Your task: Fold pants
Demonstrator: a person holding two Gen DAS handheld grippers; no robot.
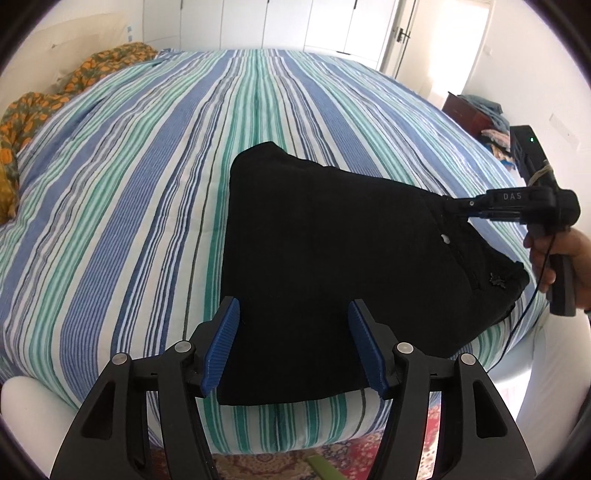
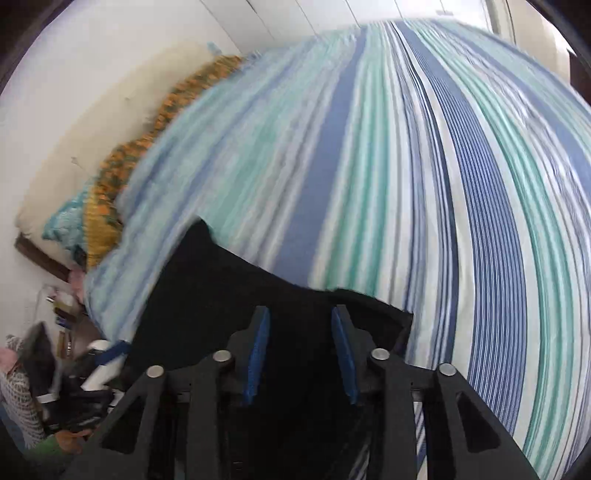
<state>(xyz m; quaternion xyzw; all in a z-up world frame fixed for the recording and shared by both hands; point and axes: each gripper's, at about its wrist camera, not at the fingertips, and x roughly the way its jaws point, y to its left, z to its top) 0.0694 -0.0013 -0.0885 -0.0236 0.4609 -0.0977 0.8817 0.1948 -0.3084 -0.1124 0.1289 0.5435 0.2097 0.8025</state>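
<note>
Black pants (image 1: 325, 258) lay folded into a compact, roughly trapezoid pile on the striped bedspread (image 1: 147, 184), sitting centre to right of the left wrist view, near the bed's lower edge. Left gripper (image 1: 293, 347) hung over the near edge of the pile at bottom centre, blue pads (image 1: 221, 350) spread wide, with fabric seen between them but no pad pressing on it; it held nothing. A white button (image 1: 445, 239) and a small dark emblem (image 1: 493, 282) showed on the right part of the pants. Right gripper (image 1: 448, 206) came in from the right edge of that view, held by a hand (image 1: 561, 258) on its grip, tip at the upper right edge of the pants; from here contact could not be told. In the right wrist view, which was motion-blurred, the right gripper (image 2: 301, 354) sat at bottom centre with its pads a moderate gap apart, black cloth (image 2: 229, 295) filling the space below and behind them; the pads did not look pressed on the fabric, but a grip could not be ruled out. An orange patterned blanket (image 1: 74, 88) lay bunched along the upper left of the bed. A patterned rug (image 1: 266, 461) showed at the bottom of the left view, and white wardrobe doors (image 1: 295, 22) ran across the top.
</note>
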